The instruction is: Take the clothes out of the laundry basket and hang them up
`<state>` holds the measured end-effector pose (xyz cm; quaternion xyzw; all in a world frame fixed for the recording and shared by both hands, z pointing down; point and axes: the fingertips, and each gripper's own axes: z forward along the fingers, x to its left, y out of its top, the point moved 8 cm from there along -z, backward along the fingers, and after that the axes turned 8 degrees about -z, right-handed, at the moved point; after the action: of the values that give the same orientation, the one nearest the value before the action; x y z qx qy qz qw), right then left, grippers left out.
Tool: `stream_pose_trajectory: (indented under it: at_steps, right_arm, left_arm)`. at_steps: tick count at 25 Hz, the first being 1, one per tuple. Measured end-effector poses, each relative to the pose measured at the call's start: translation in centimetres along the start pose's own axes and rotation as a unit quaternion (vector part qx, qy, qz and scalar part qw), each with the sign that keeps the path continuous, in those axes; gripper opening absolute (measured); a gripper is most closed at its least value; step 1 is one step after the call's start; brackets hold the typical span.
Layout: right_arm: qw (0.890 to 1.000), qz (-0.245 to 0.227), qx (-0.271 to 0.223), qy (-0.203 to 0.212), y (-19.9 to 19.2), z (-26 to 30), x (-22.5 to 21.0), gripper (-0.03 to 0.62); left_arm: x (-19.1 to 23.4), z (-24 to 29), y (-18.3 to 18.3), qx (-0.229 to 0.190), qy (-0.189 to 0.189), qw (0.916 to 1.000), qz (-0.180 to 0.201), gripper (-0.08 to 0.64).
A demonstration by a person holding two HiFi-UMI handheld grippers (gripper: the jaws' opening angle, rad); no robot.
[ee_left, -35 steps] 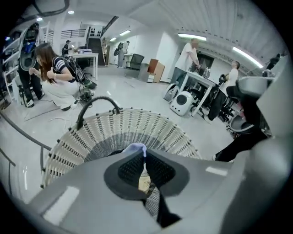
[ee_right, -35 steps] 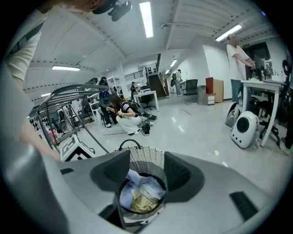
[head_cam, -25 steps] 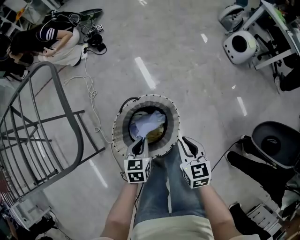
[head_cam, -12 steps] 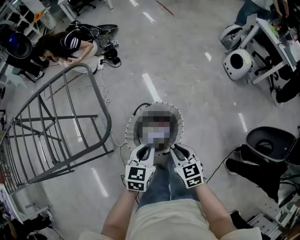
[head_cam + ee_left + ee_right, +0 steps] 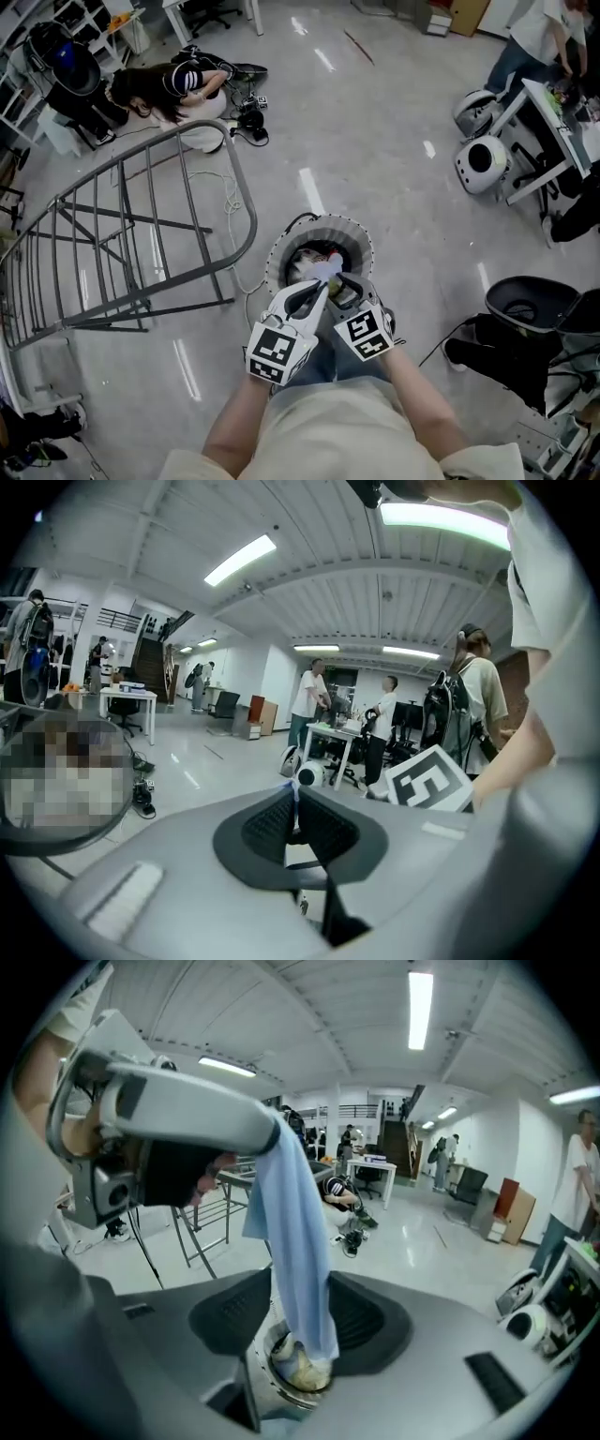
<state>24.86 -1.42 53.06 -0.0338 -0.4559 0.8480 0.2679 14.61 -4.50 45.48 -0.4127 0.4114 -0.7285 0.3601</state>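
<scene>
Left gripper [image 5: 293, 797] is clamped shut on the top edge of a light blue garment [image 5: 298, 1232]. We see it hang as a long vertical strip, its lower end in the laundry basket [image 5: 321, 222]. It passes between the jaws of our right gripper [image 5: 302, 1330], which have just been opening and stand apart.

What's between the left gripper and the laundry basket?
A light blue cloth, pinched in the left gripper, hangs down toward the laundry basket; the right gripper view shows it.
</scene>
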Motion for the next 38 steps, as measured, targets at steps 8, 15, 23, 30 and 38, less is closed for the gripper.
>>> stream_pose_trajectory:
  at_steps: [8, 15, 23, 30, 38]
  right_arm:
    - [0.999, -0.034, -0.009, 0.005, 3.5, 1.7, 0.9, 0.163]
    - [1.000, -0.011, 0.005, 0.005, 4.4, 1.7, 1.0, 0.023]
    - [0.997, 0.059, -0.043, -0.032, 6.5, -1.1, -2.2, 0.021]
    - [0.991, 0.044, -0.117, -0.046, 12.4, -4.8, -5.0, 0.021]
    - [0.977, -0.013, -0.202, -0.061, 20.4, -9.5, -6.0, 0.021]
  left_arm:
    - [-0.6, -3.6, 5.6, -0.076, -0.026, 0.9968, -0.001, 0.020]
    - [0.6, -5.2, 6.6, -0.093, 0.005, 0.9955, 0.016, 0.021]
    - [2.7, -6.4, 3.2, -0.033, 0.065, 0.9966, 0.040, 0.044]
    - [2.3, -6.0, -1.2, 0.026, 0.073, 0.9968, 0.015, 0.115]
    - [2.1, -4.7, -4.8, 0.063, 0.092, 0.9935, -0.023, 0.168]
